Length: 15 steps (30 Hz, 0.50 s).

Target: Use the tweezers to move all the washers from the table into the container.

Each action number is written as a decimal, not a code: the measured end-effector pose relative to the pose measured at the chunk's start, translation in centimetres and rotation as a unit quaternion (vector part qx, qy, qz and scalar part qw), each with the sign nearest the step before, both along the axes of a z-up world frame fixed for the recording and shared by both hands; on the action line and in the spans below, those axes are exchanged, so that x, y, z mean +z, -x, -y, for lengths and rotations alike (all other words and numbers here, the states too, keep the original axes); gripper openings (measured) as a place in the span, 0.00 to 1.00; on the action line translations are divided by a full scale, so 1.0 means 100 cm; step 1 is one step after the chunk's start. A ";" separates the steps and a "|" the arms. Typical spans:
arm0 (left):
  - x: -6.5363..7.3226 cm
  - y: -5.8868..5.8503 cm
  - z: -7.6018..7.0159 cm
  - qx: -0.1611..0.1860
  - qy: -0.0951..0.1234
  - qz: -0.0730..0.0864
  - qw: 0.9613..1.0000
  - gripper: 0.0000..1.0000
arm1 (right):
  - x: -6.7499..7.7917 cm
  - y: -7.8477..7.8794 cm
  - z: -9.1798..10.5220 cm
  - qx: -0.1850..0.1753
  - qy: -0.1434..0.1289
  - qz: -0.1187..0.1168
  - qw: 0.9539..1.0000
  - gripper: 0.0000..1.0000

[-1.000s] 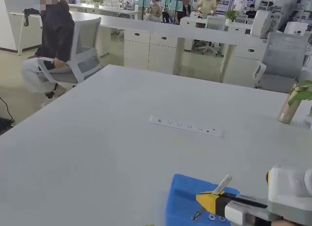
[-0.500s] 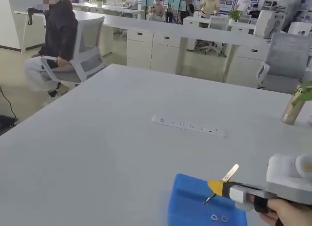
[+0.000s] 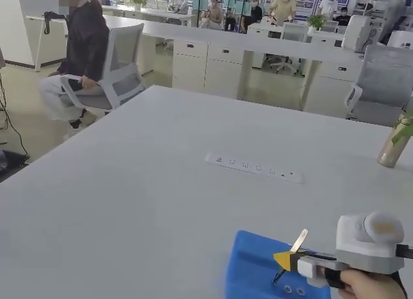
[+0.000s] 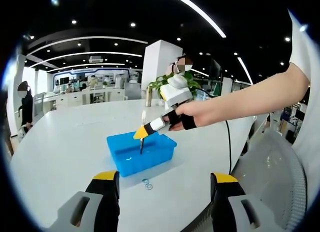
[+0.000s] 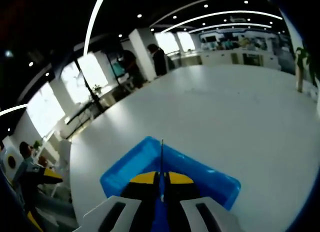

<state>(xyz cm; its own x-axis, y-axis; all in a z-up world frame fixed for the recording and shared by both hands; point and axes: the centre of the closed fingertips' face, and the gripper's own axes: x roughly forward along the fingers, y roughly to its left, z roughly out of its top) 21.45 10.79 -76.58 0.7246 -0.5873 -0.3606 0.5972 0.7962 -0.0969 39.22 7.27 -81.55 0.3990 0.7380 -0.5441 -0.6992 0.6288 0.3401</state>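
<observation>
Blue container (image 3: 248, 267), white table (image 3: 129, 202) — left gripper (image 4: 165, 179) yellow-tipped.

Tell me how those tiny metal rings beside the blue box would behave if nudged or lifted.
The small metal washers lie flat on the smooth white table, so a nudge would probably make them skid, not roll. They look thin and tiny beside the shallow blue plastic container, so likely very light and fiddly to pinch, which suits the slim metal tweezers.
</observation>
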 end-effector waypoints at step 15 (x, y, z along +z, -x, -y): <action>-0.003 0.001 0.000 -0.005 -0.007 -0.004 1.000 0.73 | -0.001 0.009 -0.006 0.030 0.019 0.025 0.999 0.03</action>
<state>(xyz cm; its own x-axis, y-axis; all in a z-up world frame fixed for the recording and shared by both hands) 21.37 10.78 -76.87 0.7162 -0.5893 -0.3738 0.6040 0.7918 -0.0910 38.32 7.88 -81.62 0.3824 0.7413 -0.5517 -0.7520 0.5966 0.2804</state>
